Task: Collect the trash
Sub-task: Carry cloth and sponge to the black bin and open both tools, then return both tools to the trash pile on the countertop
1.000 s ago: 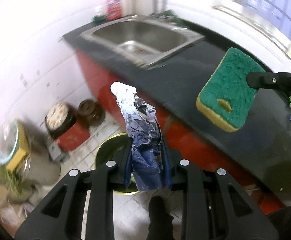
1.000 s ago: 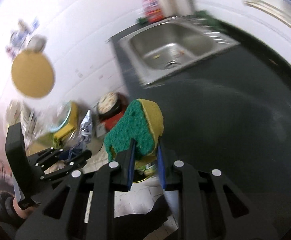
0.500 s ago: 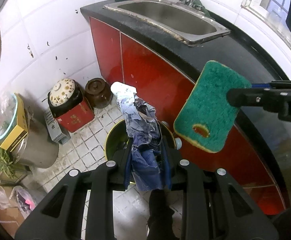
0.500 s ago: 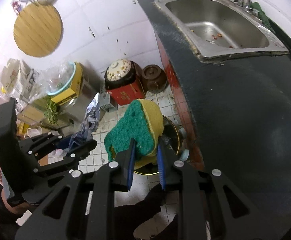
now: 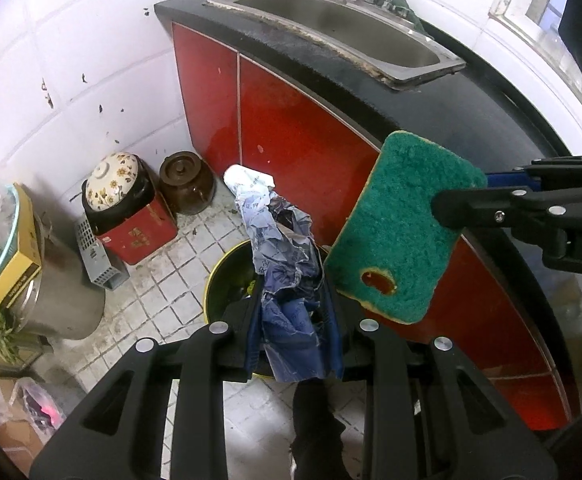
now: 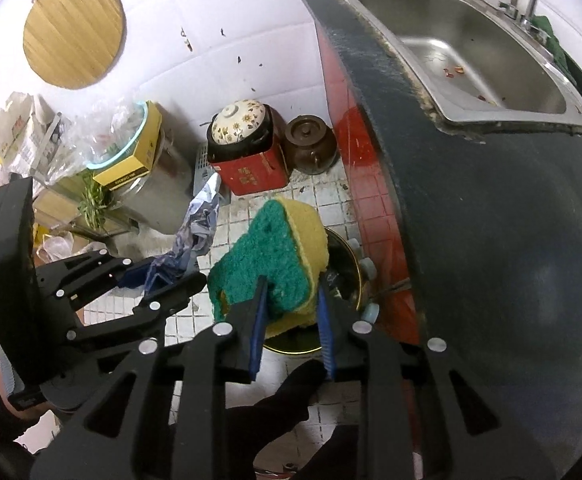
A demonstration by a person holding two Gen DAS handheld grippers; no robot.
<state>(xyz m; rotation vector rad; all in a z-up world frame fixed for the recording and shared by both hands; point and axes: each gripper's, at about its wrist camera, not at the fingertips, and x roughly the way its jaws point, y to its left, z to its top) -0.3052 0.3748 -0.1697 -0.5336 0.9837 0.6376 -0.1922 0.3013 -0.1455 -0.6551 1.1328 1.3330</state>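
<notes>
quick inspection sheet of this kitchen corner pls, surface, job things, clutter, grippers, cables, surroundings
surface: black countertop with steel sink, red scraps in it.
job's things: crumpled blue-and-silver wrapper; green-and-yellow sponge; round yellow-rimmed bin on the tiled floor beneath both.
clutter: floral-lidded pot on a red box, brown lidded jar, steel drum topped with a yellow box.
grippers: left gripper shut on wrapper; right gripper shut on sponge.
cables: nothing seen.
surroundings: white tiled wall, round wooden board hanging, red cabinet doors.
</notes>
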